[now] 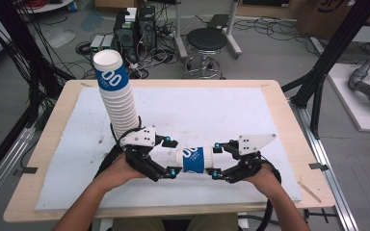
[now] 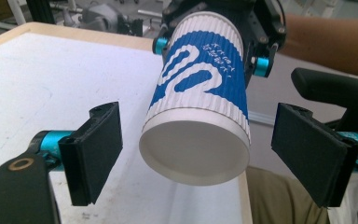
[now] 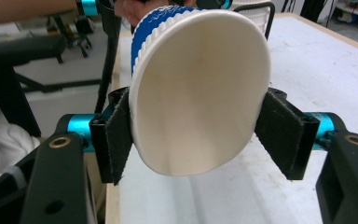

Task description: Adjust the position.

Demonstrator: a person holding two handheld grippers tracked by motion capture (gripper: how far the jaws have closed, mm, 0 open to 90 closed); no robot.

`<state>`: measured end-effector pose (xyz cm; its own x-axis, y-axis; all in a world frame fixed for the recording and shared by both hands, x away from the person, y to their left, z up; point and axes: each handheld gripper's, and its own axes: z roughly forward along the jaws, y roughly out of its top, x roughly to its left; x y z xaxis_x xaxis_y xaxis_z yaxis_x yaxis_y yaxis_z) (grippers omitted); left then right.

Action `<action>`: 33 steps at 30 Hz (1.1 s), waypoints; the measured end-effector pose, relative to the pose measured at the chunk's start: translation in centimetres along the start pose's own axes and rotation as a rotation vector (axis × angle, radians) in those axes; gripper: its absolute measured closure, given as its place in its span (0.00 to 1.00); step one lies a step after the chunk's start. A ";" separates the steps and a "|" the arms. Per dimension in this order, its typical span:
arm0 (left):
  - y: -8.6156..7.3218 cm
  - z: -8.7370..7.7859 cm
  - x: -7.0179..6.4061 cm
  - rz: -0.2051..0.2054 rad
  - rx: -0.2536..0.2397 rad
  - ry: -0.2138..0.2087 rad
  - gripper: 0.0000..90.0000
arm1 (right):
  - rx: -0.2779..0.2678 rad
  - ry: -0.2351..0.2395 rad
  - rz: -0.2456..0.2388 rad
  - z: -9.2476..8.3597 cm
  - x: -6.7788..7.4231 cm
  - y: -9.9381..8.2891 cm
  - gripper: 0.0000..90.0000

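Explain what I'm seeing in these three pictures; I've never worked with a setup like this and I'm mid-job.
No robot arm here: a person at a table holds a two-fingered hand tool in each hand. The high view looks down from above; the other two cameras ride on the tools, looking along their fingers. On the white mat stands a tall leaning stack of paper cups. Between the tools is one blue-and-white paper cup, lying sideways in the air. The right gripper pinches its open rim, squeezing it oval. The left gripper is open, its fingers either side of the cup's base without touching it.
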<state>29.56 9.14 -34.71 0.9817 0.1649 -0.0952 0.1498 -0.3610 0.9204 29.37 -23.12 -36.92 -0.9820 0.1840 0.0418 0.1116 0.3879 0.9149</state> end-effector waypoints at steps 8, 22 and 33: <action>1.4 0.9 0.1 0.031 0.096 -0.010 0.18 | 0.107 -0.009 -0.059 -0.1 -0.3 2.0 0.36; 2.6 2.7 0.4 0.056 0.234 -0.019 0.20 | 0.232 -0.005 -0.123 0.9 -0.2 4.3 0.35; 2.6 3.6 0.5 0.070 0.320 -0.017 0.23 | 0.356 -0.008 -0.183 1.9 0.1 5.3 0.35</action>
<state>30.86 4.97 -33.78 0.9923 0.1155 -0.0445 0.1087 -0.6418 0.7592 30.15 -19.31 -32.80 -0.9896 0.0889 -0.1133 -0.0181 0.7037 0.7102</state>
